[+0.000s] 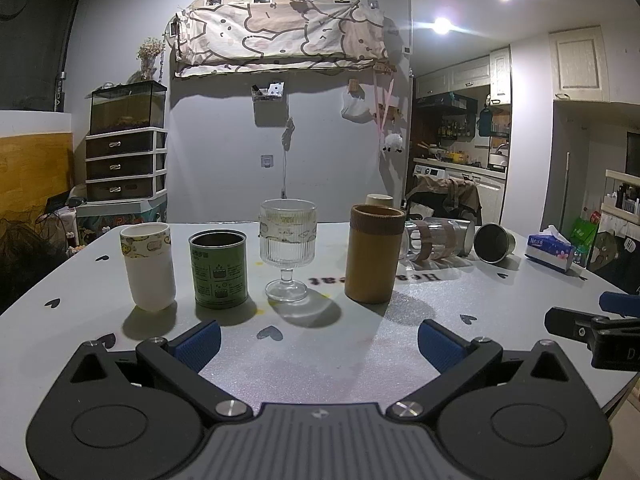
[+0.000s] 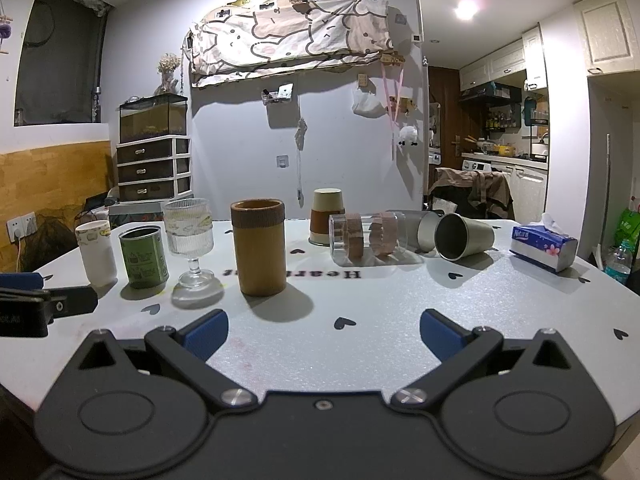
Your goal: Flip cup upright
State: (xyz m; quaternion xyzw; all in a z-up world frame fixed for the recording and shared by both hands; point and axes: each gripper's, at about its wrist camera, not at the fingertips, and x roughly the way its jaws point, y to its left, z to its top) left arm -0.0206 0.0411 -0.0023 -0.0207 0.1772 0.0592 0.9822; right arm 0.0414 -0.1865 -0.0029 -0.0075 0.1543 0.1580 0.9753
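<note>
Two grippers, left gripper (image 1: 318, 346) and right gripper (image 2: 324, 338), hover with fingers spread, empty, over the counter (image 2: 400, 304). Beyond them a clear glass (image 2: 366, 236) and steel cup (image 2: 462, 236) lie on their sides.

Count of things on the bench (image 2: 400, 304)

Four stand upright: one white cup (image 1: 149, 267), one green tin (image 1: 219, 267), one stemmed glass (image 1: 287, 248), one bamboo cup (image 1: 374, 254). Three lie on their sides: one clear glass (image 2: 366, 236) and two steel cups (image 2: 462, 236) (image 2: 420, 228). One paper cup (image 2: 327, 216) stands upside down. One tissue box (image 2: 544, 247).
</note>
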